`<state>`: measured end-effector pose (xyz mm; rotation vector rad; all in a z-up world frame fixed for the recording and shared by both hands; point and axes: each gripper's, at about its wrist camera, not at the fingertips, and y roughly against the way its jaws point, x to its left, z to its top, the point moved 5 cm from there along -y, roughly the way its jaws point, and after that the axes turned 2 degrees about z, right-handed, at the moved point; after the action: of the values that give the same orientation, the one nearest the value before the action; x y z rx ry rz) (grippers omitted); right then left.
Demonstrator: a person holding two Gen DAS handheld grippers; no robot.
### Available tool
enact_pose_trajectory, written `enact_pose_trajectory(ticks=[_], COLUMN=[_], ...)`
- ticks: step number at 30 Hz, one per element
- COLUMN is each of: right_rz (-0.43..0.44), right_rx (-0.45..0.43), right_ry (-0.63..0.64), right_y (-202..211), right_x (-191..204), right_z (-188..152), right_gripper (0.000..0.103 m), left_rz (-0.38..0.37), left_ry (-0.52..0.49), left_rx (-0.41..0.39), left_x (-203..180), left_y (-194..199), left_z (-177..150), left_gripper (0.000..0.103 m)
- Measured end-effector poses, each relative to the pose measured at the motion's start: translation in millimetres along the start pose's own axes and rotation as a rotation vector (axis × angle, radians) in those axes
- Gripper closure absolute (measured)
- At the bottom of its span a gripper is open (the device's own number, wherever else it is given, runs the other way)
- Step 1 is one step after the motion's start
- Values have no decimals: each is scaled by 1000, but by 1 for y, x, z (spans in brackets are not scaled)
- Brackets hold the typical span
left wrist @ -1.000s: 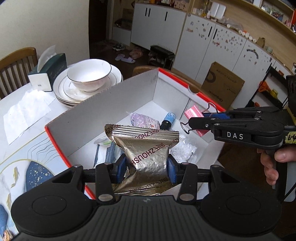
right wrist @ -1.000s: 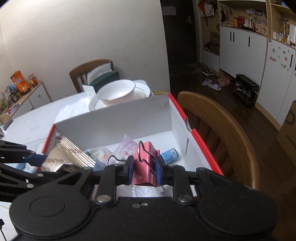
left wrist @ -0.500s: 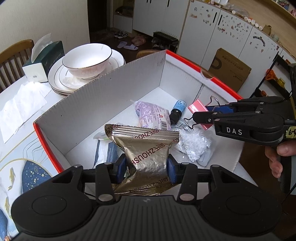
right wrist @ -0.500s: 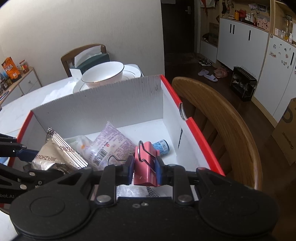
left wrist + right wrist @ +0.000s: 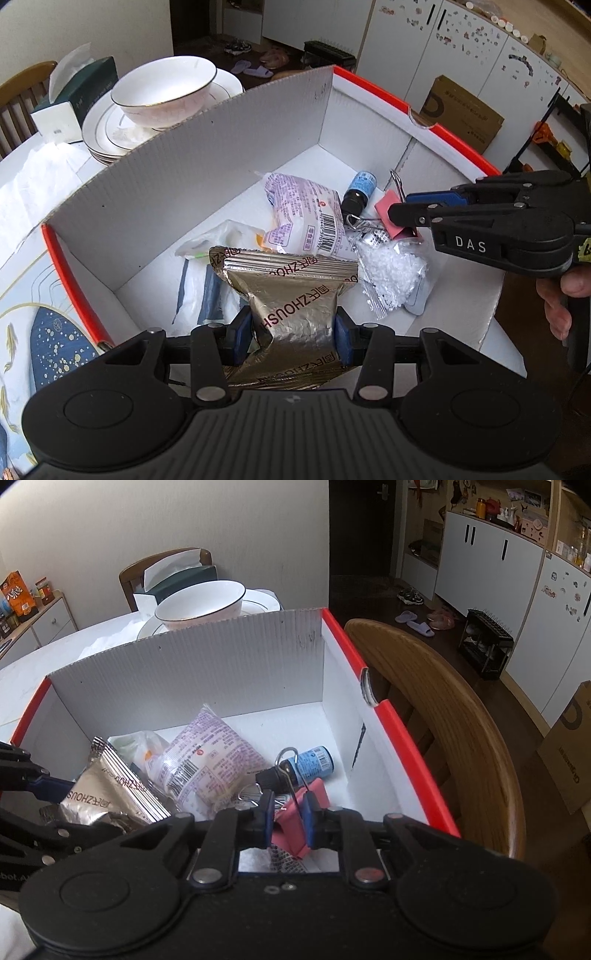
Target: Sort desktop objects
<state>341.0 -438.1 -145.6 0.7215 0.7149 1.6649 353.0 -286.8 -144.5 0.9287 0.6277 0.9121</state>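
Cardboard box (image 5: 221,155), white inside with red rims, sits on the desk (image 5: 33,192) and lies below and ahead of both pairs of fingers. Beyond its far wall stand a white bowl (image 5: 166,92) on stacked plates and a dark green tissue box (image 5: 85,85). Left gripper (image 5: 293,326) pinches a crinkled gold foil snack packet (image 5: 295,299) between its blue fingers, just above the box floor. Ahead of that packet lies a purple-printed plastic pouch (image 5: 306,218), with a clear bag of white granules (image 5: 391,273) to its right. Right gripper (image 5: 290,819) clamps a pink binder clip (image 5: 295,812), held low inside the box. A small blue-labelled bottle (image 5: 310,764) lies just beyond the clip.
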Motion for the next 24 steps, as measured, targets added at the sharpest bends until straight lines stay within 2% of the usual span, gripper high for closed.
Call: enact_pose_trajectory(ticks=[8, 13, 18, 21, 24], right_rz=[12, 34, 60, 74, 90], right_rx=[-6, -14, -24, -31, -38], right_ry=[6, 8, 11, 7, 1], right_y=[8, 16, 25, 30, 35], right_x=[1, 3, 7, 9, 12], right_z=[0, -1, -3, -3, -2], right_gripper=[78, 74, 66, 63, 57], left_rz=[-18, -41, -52, -64, -64], left_ry=[-10, -21, -13, -8, 4], left_rx=[28, 27, 8, -19, -49], left_x=[-2, -6, -5, -5, -5], left_y=[-6, -6, 1, 9, 19], left_z=[1, -1, -1, -1, -1], left_gripper=[58, 45, 43, 35, 32])
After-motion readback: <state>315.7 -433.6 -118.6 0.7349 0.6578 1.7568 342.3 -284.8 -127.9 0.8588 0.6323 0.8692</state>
